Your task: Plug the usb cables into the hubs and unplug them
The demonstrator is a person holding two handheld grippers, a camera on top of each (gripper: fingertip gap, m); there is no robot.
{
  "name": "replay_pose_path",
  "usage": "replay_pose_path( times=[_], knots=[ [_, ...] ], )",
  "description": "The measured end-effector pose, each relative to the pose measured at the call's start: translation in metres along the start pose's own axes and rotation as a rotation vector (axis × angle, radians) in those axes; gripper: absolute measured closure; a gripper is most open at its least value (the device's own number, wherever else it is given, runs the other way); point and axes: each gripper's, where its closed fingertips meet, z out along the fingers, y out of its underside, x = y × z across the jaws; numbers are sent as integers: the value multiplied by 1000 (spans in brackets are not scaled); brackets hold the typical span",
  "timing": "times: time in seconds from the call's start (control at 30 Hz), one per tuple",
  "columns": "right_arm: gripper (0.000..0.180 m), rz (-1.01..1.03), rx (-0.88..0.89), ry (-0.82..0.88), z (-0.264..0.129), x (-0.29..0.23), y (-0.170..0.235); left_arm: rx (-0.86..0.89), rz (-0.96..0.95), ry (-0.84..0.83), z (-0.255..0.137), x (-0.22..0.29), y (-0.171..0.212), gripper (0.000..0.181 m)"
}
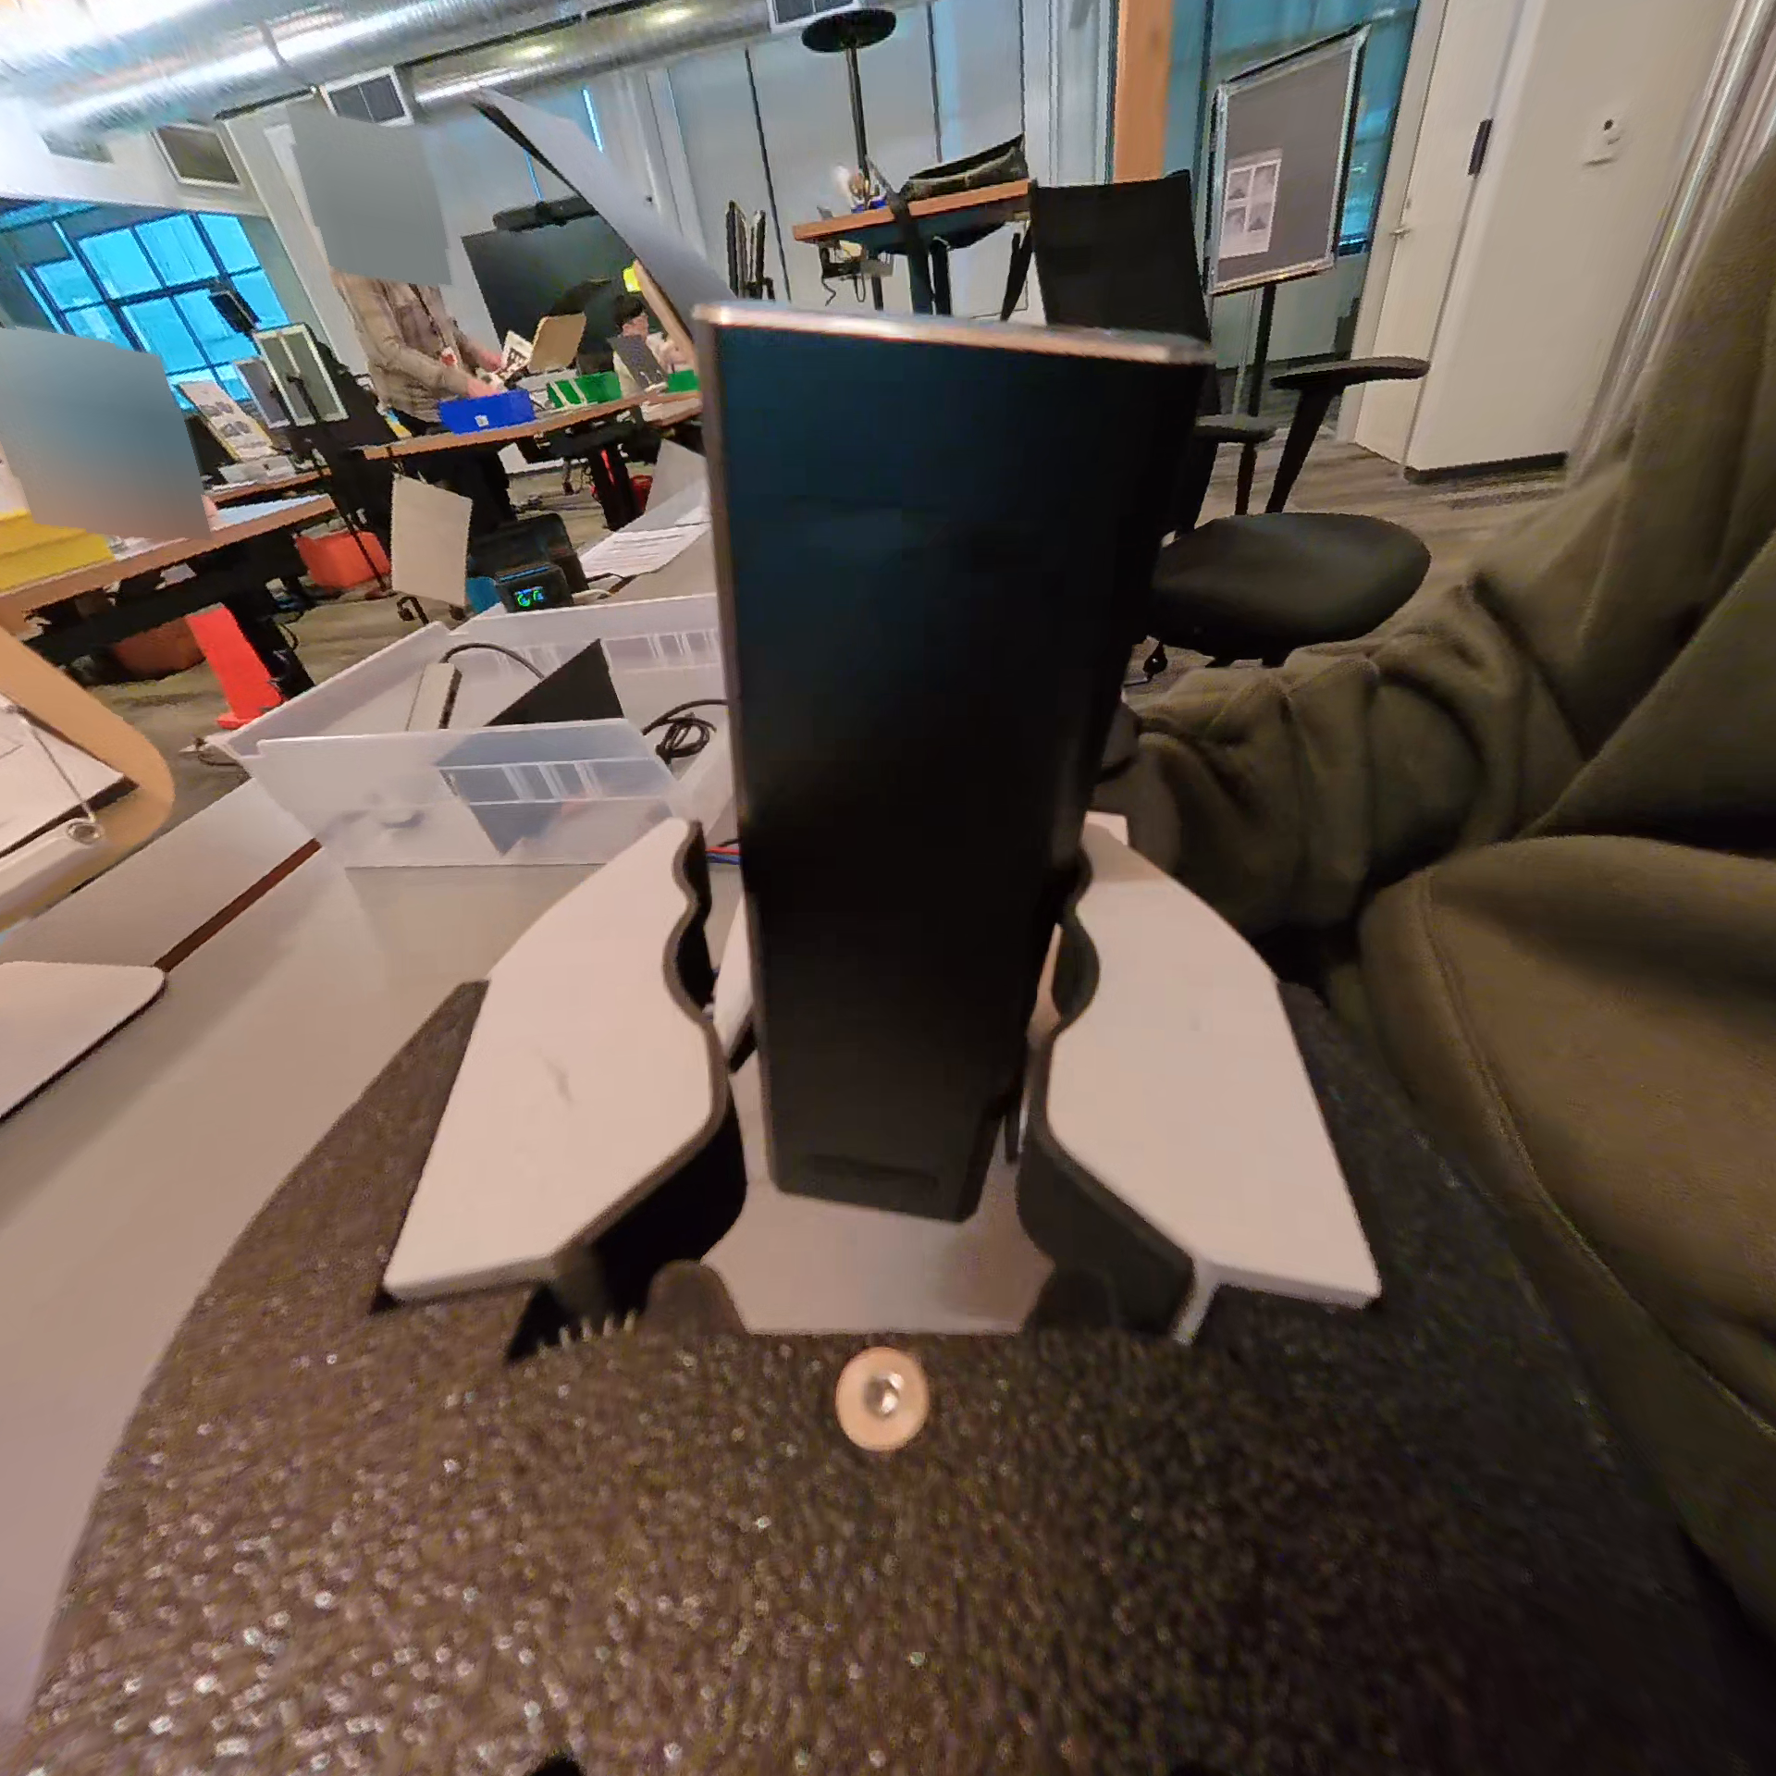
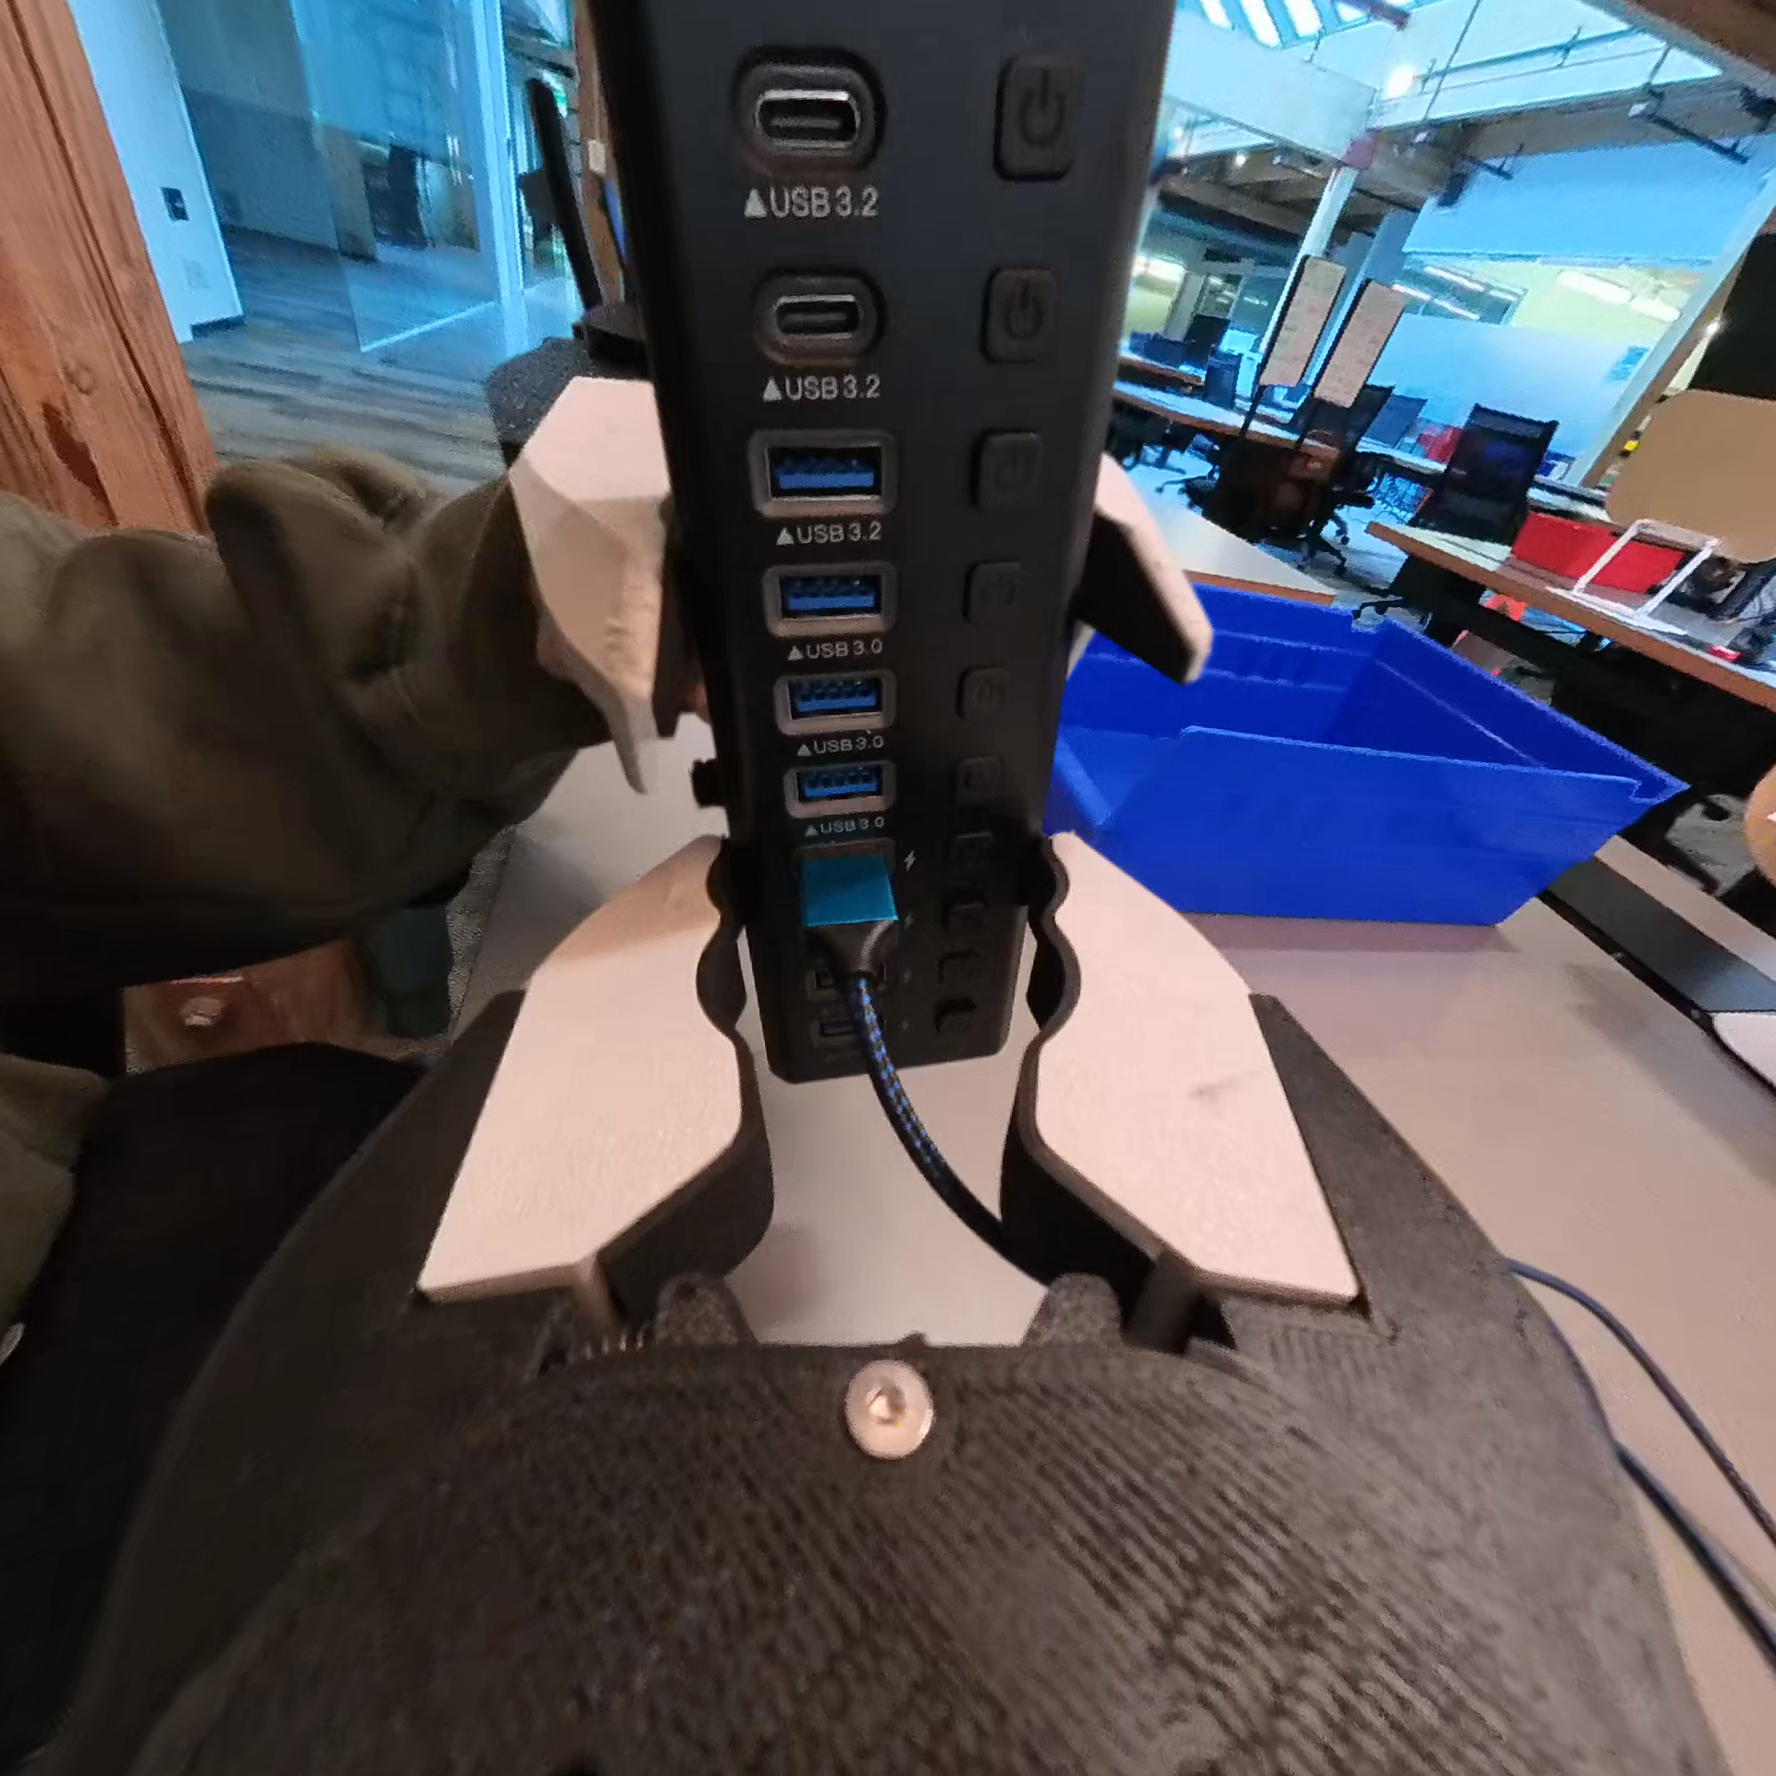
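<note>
A tall black USB hub stands upright. My left gripper is shut on its sides and sees its plain back. In the right wrist view the hub shows its column of ports and buttons, and the left gripper's fingers clasp it from behind at mid height. A blue USB plug sits in a lower port, and its braided cable hangs down between my right fingers. My right gripper clasps the hub's lower end, with its fingertips against both sides at the plug's level.
A blue bin stands on the grey table to the right. Clear plastic bins holding cables sit behind on the left. A thin cable lies on the table. An olive sleeve fills the right side, with office chairs and desks beyond. One gripper's finger ends stand about 5 cm off the other's.
</note>
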Motion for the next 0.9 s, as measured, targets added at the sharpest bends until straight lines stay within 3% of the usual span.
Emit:
replay_pose_path(
  times=[0.1,0.23,0.43,0.9],
  knots=[
    [122,11,8,-23,-5,0,-2,-9,5,27,-6,3,3,122],
    [122,-32,-76,-36,-5,-1,11,-61,52,40,-5,5,16,122],
    [122,-29,-98,-93,-8,-8,10,19,-32,143,0,14,15,119],
    [122,-6,-96,8,-13,10,7,77,-63,48,12,-1,5,120]
  ],
)
